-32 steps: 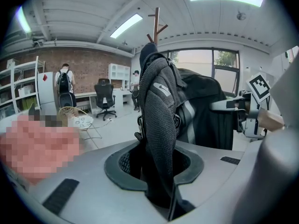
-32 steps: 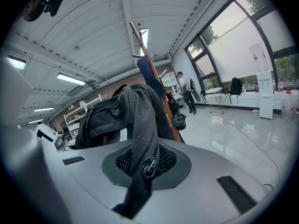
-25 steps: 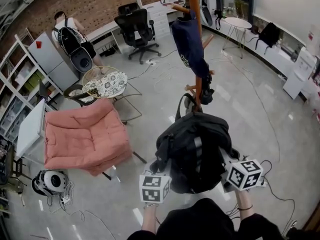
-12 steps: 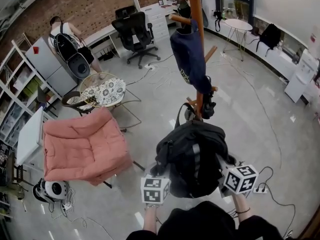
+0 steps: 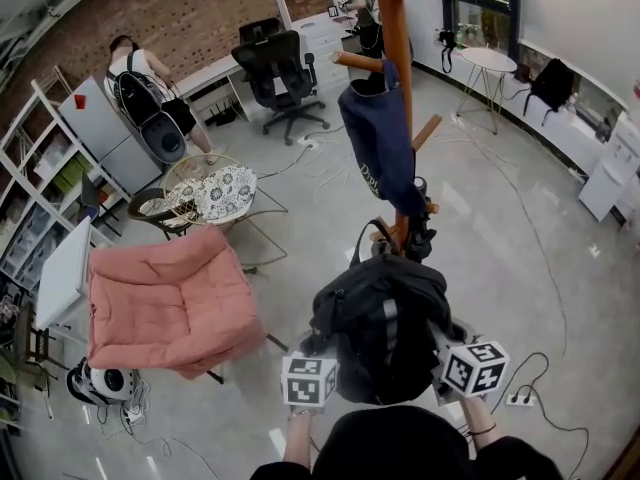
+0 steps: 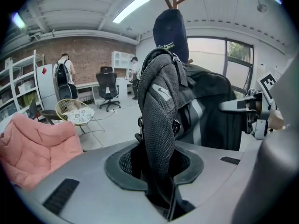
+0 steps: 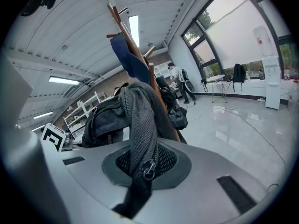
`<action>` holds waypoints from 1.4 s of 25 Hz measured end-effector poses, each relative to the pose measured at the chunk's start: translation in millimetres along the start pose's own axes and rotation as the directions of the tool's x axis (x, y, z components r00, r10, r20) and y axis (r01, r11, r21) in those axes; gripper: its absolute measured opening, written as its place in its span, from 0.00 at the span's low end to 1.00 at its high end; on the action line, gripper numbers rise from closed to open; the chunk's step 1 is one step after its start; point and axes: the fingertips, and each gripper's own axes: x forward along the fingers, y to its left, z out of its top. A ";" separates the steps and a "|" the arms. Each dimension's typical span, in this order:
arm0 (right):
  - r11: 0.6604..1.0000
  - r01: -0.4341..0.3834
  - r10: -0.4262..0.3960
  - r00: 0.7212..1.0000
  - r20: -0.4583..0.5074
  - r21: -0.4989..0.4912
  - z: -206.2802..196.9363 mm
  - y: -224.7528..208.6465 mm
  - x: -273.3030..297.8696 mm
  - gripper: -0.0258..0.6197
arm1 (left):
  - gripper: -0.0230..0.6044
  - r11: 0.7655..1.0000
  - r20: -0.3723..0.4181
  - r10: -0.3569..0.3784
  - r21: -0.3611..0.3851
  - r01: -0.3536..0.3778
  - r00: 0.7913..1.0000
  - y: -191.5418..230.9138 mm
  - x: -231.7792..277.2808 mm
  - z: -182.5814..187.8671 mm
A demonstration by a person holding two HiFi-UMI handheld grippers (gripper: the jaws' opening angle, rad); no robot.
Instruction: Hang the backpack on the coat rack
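The backpack (image 5: 385,313) hung between both grippers, just before the rack (image 5: 397,58). The rack's top was cut off at the head view's upper edge, and the pack hid its foot. The left gripper (image 6: 156,185) was clamped on a mesh strap (image 6: 158,120). The right gripper (image 7: 139,178) pinched the other strap (image 7: 140,120). Whether the pack's top loop (image 5: 362,230) touched a peg was unclear.

At lower centre, the backpack (image 5: 380,318) sits between the left gripper (image 5: 312,368) and right gripper (image 5: 462,360), just below the coat rack (image 5: 394,18), whose pole runs to the top edge, a jacket (image 5: 380,138) on it. At left centre stands an armchair (image 5: 165,293), with a round table (image 5: 210,183) above it.
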 end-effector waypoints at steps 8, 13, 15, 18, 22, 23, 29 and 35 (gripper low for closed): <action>0.999 0.033 -0.032 0.999 -0.016 0.016 0.0 -17.4 27.5 0.08 | 0.20 1.000 -0.042 -0.008 -0.004 0.008 0.999 11.9 35.2 4.7; 0.998 0.065 -0.065 0.998 -0.017 0.023 -8.2 -28.7 44.5 0.08 | 0.20 1.000 -0.068 -0.031 -0.002 0.031 0.997 19.7 61.2 -0.7; 0.997 0.078 -0.077 0.997 -0.016 0.028 -12.4 -33.4 48.6 0.08 | 0.20 0.999 -0.079 -0.042 0.006 0.043 0.996 20.8 70.7 -3.0; 0.995 0.097 -0.097 0.995 -0.014 0.033 -17.4 -39.9 53.6 0.08 | 0.20 0.998 -0.088 -0.063 0.020 0.065 0.994 22.4 84.0 -3.5; 0.991 0.124 -0.124 0.992 -0.016 0.045 -26.3 -46.5 61.8 0.08 | 0.20 0.996 -0.108 -0.078 0.031 0.082 0.991 26.5 99.8 -9.0; 0.990 0.130 -0.130 0.991 -0.016 0.048 -27.9 -48.1 64.2 0.08 | 0.20 0.996 -0.113 -0.081 0.031 0.085 0.990 27.7 103.9 -10.1; 0.984 0.165 -0.164 0.986 -0.014 0.062 -42.8 -57.6 81.6 0.08 | 0.20 0.995 -0.140 -0.094 0.027 0.099 0.986 36.5 131.1 -22.9; 0.976 0.200 -0.200 0.980 -0.013 0.086 -56.1 -66.2 96.6 0.08 | 0.20 0.994 -0.160 -0.097 0.025 0.102 0.982 45.9 154.5 -30.4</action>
